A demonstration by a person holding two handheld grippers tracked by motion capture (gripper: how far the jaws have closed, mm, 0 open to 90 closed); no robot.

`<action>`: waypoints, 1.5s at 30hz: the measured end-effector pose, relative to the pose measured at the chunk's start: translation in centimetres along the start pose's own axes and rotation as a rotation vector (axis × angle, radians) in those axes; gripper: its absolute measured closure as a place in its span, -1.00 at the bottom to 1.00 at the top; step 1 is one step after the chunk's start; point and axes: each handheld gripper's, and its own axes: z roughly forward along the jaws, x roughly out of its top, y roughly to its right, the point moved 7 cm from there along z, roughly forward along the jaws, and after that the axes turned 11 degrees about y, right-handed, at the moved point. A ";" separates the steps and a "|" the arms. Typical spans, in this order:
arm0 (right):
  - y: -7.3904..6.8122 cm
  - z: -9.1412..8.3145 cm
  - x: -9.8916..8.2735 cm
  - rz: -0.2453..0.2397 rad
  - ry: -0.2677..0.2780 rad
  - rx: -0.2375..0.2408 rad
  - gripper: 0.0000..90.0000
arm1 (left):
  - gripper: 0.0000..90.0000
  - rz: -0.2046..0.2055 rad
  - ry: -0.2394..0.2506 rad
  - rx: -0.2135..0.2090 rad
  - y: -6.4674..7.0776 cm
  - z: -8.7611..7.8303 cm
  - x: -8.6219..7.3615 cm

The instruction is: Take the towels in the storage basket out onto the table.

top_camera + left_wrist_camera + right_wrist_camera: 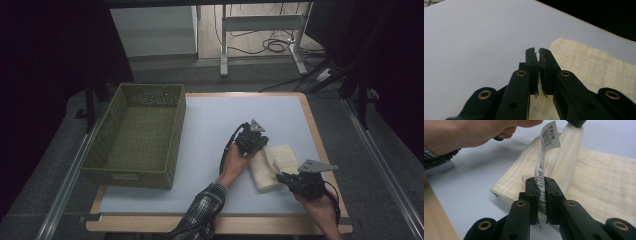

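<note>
Right gripper view: tool (pixel 539 185) pinches towel's label (pixel 543 165).

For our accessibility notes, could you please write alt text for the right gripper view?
The right gripper is shut on a white label that stands up from a folded cream cloth on a pale table. A hand reaches in at top left.

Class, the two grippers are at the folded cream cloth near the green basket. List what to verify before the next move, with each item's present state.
1. Right gripper shut on the care label: ok.
2. Left gripper holding cloth: cannot tell; jaws closed.
3. Cloth lying folded on the table: ok.
4. Basket upright with open top: ok.
5. Table surface between cloth and basket free of obstacles: ok.
</note>
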 end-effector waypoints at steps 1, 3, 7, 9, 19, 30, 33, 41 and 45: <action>0.2 -0.2 -0.1 0.003 0.001 -0.008 0.83 | 0.91 0.004 -0.004 -0.003 0.1 0.3 0.1; 0.7 -0.5 -0.2 0.008 0.001 -0.019 0.83 | 0.91 0.004 -0.005 -0.008 0.4 0.8 0.3; 1.6 -1.0 -0.4 0.016 0.000 -0.042 0.82 | 0.90 0.005 -0.007 -0.015 0.7 1.9 0.6; 1.9 -1.2 -0.5 0.019 -0.001 -0.050 0.82 | 0.90 0.004 -0.011 -0.016 0.9 2.3 0.7; 3.5 -1.6 -1.3 0.035 -0.013 -0.090 0.80 | 0.76 -0.004 -0.014 -0.020 1.4 3.9 0.7; 5.9 -3.6 -1.3 0.038 -0.020 -0.195 0.43 | 0.08 0.004 0.009 0.029 0.6 2.3 1.2; 7.1 -4.7 -2.0 0.060 -0.036 -0.232 0.37 | -0.04 0.009 -0.001 0.044 0.2 1.5 0.9; 9.3 -7.7 -2.6 0.085 -0.039 -0.319 0.34 | -0.31 0.005 -0.019 0.080 -1.4 -1.1 -0.6; 8.9 -8.3 -1.4 0.083 -0.022 -0.303 0.46 | -0.41 0.010 -0.050 0.119 -2.7 -2.9 -1.8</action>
